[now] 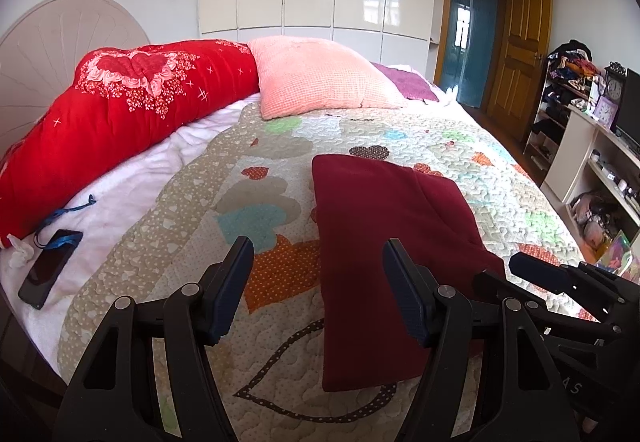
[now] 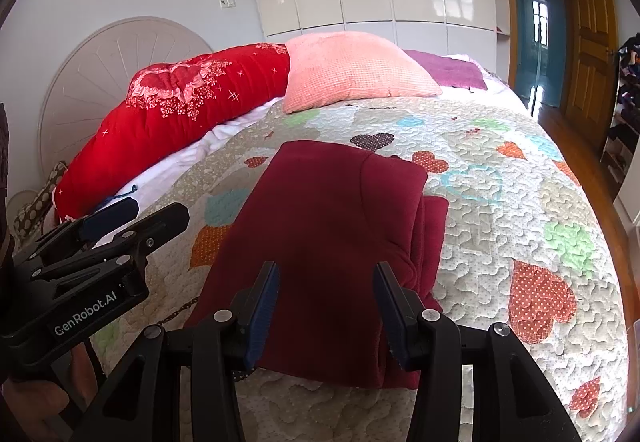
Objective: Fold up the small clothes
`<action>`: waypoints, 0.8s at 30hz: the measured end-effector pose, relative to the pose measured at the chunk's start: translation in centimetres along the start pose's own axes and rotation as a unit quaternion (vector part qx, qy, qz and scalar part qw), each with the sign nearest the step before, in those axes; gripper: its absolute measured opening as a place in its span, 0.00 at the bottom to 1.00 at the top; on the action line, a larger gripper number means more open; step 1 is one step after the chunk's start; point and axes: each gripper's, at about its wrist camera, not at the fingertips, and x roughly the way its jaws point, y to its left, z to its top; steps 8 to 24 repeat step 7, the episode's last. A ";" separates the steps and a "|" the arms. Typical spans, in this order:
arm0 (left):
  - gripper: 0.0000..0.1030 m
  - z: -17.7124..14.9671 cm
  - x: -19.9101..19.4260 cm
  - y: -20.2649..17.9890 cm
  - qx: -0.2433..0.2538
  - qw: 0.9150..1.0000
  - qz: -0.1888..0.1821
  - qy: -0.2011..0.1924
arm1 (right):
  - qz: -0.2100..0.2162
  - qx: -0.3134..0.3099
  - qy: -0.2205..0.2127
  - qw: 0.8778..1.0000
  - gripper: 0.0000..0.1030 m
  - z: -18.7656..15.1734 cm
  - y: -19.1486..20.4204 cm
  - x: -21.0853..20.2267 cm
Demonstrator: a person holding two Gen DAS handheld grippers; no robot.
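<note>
A dark red garment (image 1: 384, 226) (image 2: 320, 209) lies folded into a long rectangle on the heart-patterned quilt (image 1: 248, 354) (image 2: 500, 226), with a thicker folded layer along its right side. My left gripper (image 1: 318, 246) hovers over the garment's near left edge, its jaws wide apart and nothing pinched. In the right wrist view my right gripper (image 2: 326, 268) hangs over the garment's near end, its jaws also apart and empty. Each gripper shows in the other's view: the right gripper (image 1: 536, 270) at the garment's right side, the left gripper (image 2: 120, 213) at its left.
A red flowered duvet (image 1: 120, 113) and a pink pillow (image 1: 320, 77) lie at the head of the bed, with a purple cloth (image 1: 408, 83) behind. A black phone (image 1: 48, 270) on a blue lanyard rests on the white sheet at left. Shelves (image 1: 592, 161) stand to the right.
</note>
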 end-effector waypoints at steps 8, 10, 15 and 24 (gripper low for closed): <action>0.65 0.1 -0.2 0.1 0.005 1.000 0.003 -0.003 | 0.002 -0.005 -0.003 1.000 0.45 0.1 0.4 -0.3; 0.65 0.1 -0.2 0.1 0.005 1.000 0.003 -0.003 | 0.002 -0.005 -0.003 1.000 0.45 0.1 0.4 -0.3; 0.65 0.1 -0.2 0.1 0.005 1.000 0.003 -0.003 | 0.002 -0.005 -0.003 1.000 0.45 0.1 0.4 -0.3; 0.65 0.1 -0.2 0.1 0.005 1.000 0.003 -0.003 | 0.002 -0.005 -0.003 1.000 0.45 0.1 0.4 -0.3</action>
